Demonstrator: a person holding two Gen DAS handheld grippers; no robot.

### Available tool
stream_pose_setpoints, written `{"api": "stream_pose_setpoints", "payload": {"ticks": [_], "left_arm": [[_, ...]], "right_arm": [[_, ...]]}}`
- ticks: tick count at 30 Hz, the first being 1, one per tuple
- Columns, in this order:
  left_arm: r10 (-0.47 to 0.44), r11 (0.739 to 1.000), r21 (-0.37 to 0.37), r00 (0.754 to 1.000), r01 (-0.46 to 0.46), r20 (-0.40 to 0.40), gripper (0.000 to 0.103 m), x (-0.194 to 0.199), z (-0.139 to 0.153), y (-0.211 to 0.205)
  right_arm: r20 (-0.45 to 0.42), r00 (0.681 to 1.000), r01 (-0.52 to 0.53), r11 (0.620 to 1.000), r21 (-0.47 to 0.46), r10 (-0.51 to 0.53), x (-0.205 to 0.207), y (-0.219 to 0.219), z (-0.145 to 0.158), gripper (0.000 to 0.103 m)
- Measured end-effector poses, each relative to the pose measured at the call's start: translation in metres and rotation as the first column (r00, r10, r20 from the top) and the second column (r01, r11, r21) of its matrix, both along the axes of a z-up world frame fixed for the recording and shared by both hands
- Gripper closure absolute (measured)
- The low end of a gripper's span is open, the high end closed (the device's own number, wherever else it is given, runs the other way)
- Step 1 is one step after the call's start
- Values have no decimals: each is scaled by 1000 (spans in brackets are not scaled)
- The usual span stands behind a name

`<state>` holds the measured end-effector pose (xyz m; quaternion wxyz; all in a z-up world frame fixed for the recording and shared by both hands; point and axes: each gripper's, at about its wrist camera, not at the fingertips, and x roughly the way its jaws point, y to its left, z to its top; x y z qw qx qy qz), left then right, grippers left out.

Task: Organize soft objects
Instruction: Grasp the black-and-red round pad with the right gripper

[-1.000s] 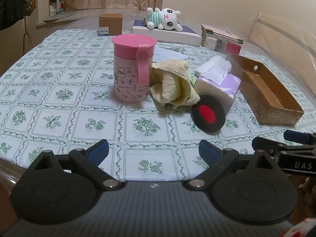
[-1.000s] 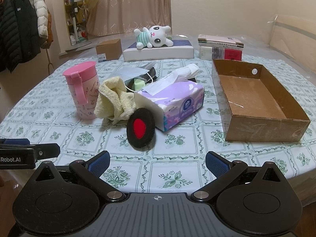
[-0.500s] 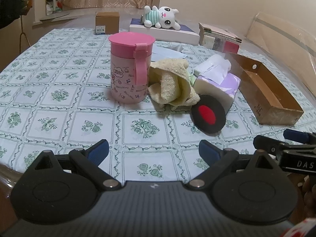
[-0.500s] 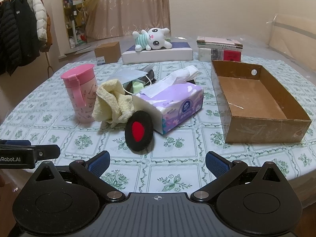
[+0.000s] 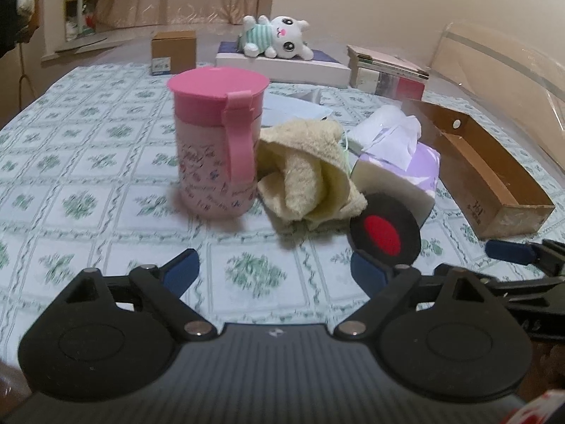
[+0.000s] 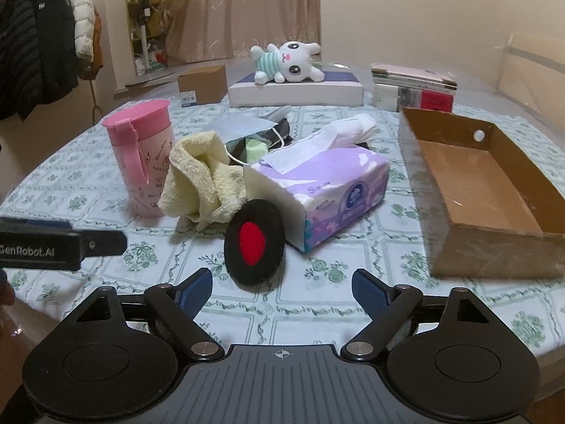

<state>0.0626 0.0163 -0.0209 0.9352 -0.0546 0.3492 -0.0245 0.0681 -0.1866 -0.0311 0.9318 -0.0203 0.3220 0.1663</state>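
Observation:
A crumpled yellow towel [image 5: 310, 173] [image 6: 201, 180] lies mid-table beside a pink lidded cup [image 5: 217, 141] [image 6: 141, 155]. A black round pad with a red centre [image 5: 385, 231] [image 6: 255, 242] leans on a purple tissue pack [image 5: 399, 166] [image 6: 325, 187]. A white plush bunny [image 5: 279, 37] [image 6: 287, 62] lies on a flat white box at the back. An open brown cardboard box [image 5: 483, 176] [image 6: 483, 190] stands on the right. My left gripper [image 5: 273, 272] is open and empty, short of the cup and towel. My right gripper [image 6: 282, 288] is open and empty, just in front of the pad.
A grey bag with green items [image 6: 254, 134] lies behind the towel. A small brown carton [image 6: 202, 84] and stacked books [image 6: 413, 86] sit at the back. The table [image 5: 88, 176] has a green-patterned cloth. Coats [image 6: 39, 46] hang at the left.
Both grippers have moved forward toward the pile; the cup, towel and pad look larger and nearer. Jaws stay open. No object on the table has moved.

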Motion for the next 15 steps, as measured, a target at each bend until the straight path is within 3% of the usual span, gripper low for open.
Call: {"api": "stream_pose_setpoints", "payload": {"ticks": [7, 11, 15], "left_arm": [[-17, 1000, 5, 1000, 17, 9, 19, 23, -6, -1], [-28, 1000, 4, 1000, 28, -4, 31, 32, -9, 2], [-29, 1000, -3, 1000, 29, -10, 33, 36, -13, 6]], "right_arm": [[2, 998, -64, 997, -32, 64, 22, 19, -14, 31], [-4, 996, -87, 994, -59, 87, 34, 32, -24, 35], [-20, 996, -86, 994, -61, 85, 46, 39, -32, 38]]}}
